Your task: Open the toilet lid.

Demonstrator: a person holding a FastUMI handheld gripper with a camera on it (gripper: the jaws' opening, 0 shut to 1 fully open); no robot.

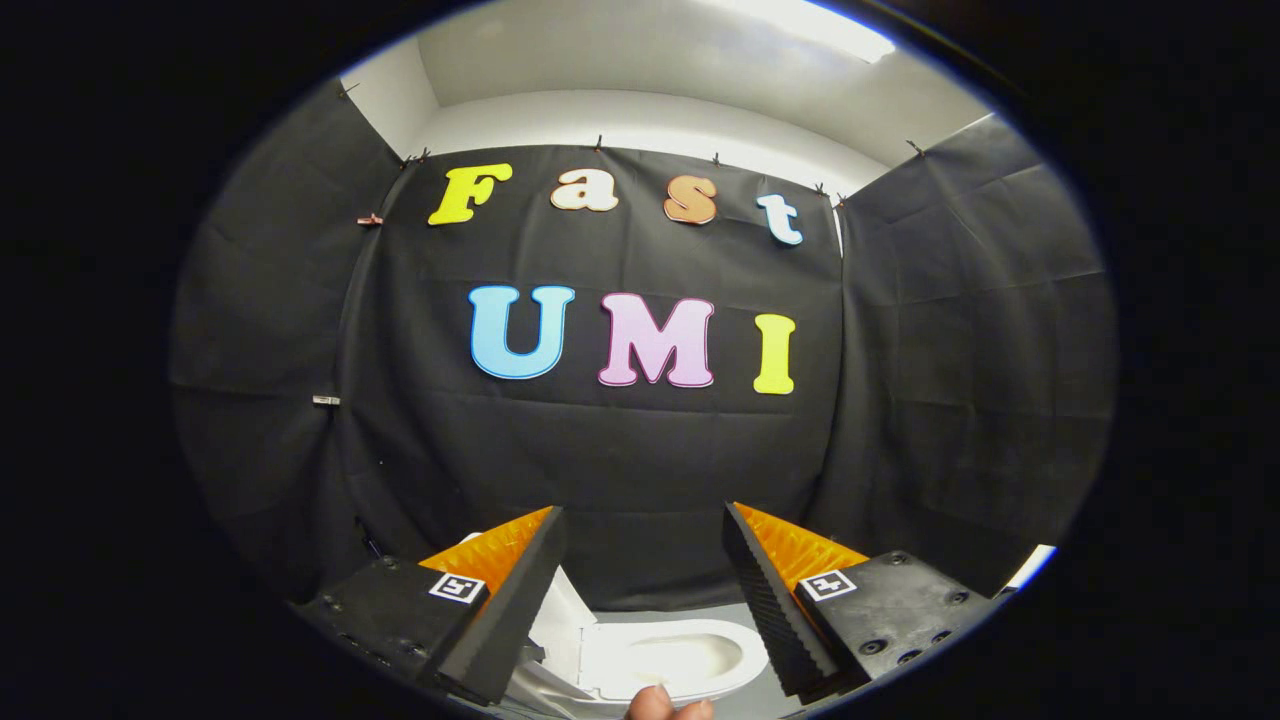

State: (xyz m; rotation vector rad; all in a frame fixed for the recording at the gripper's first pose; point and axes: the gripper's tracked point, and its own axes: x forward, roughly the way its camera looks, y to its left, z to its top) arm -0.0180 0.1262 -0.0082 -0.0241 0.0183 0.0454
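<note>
While the gripper (640, 560) hangs high with its two fingers spread wide apart and nothing between them, it points mostly at the black cloth wall (620, 450) of the booth rather than at the work. Below and between the fingers sits the toilet (680, 655), white, with what looks like the open bowl facing up. Beside the left finger a white panel rises at a slant, which I take to be the toilet lid (562, 615), already lifted or nearly so, though its lower part is hidden behind that finger and I cannot tell whether it leans on anything. A person's fingertips (668, 708) show just nearer than the bowl. By my judgement the opening step is at or near its end, with the gripper clear of the toilet. If the lid is not yet resting fully back, the next move calls for lowering the fingers to its edge and pushing it gently rearward.
</note>
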